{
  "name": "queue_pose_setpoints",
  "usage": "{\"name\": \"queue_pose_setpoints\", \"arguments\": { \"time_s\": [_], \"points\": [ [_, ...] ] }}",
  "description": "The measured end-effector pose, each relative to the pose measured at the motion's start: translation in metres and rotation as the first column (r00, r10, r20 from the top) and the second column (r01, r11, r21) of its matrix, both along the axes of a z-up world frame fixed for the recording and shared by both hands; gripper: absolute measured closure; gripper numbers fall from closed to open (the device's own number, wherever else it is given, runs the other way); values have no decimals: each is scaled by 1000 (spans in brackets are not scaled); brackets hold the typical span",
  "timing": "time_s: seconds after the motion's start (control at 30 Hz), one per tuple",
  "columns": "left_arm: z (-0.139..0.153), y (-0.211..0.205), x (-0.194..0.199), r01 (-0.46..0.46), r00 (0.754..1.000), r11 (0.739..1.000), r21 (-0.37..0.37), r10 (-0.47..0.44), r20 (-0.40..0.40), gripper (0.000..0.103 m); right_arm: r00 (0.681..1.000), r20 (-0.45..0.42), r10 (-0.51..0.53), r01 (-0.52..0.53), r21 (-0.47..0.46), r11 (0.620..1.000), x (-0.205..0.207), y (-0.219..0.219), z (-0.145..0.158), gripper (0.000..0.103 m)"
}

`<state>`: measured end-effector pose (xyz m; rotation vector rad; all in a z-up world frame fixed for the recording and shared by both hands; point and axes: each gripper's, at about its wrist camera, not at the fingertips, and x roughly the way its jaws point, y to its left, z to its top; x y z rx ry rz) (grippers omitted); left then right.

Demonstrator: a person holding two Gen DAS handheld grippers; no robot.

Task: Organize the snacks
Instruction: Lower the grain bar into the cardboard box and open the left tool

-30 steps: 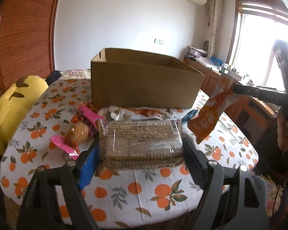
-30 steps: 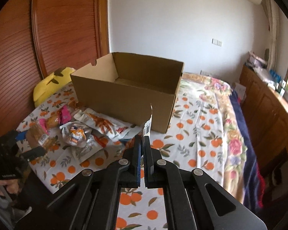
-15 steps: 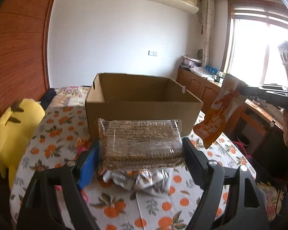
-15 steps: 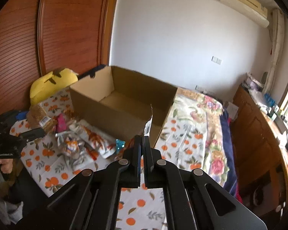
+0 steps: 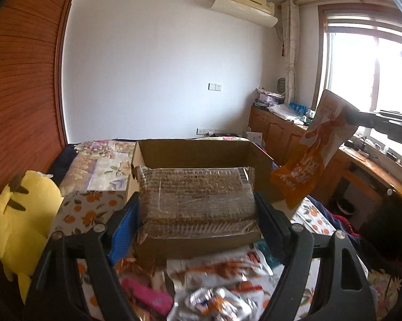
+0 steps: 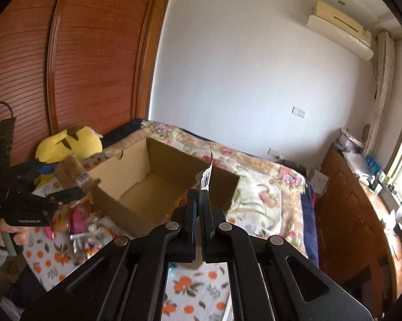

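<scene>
Snacks mid-air on both sides. Your left gripper [image 5: 196,211] has its fingers clamped wide on a clear plastic tray pack of brown biscuits [image 5: 196,195], held up over the near wall of the open brown cardboard box [image 6: 136,176]. Your right gripper [image 6: 200,200] — fingers pressed together — pinches the top edge of an orange-and-white foil snack bag [image 5: 312,155], hanging off the box's right side. Loose wrappers [image 5: 217,281] lie on the orange-print tablecloth [image 6: 190,286] at the box's near edge.

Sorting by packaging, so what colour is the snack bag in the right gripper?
Orange and white bag; clearest in the left wrist view.
</scene>
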<state>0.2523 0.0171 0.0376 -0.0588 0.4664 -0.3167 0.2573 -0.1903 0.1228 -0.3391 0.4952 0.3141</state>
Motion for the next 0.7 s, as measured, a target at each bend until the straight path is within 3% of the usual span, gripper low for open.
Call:
{"name": "queue_pose_setpoints", "arguments": {
  "time_s": [0.17,0.4,0.7],
  "points": [
    [-5,-8,30,3,1000,1000,16,-3,-22,22,1000,12,-1,1,-8,1000,28,14,-15,103],
    [-19,-19,68,19,997,1000,19,-18,-73,22,999,32,2,-4,62,998,59,15,-12,103],
    [-36,-33,88,38,992,998,54,-31,-119,19,1000,6,25,-25,87,996,87,24,-32,103]
  ]
}}
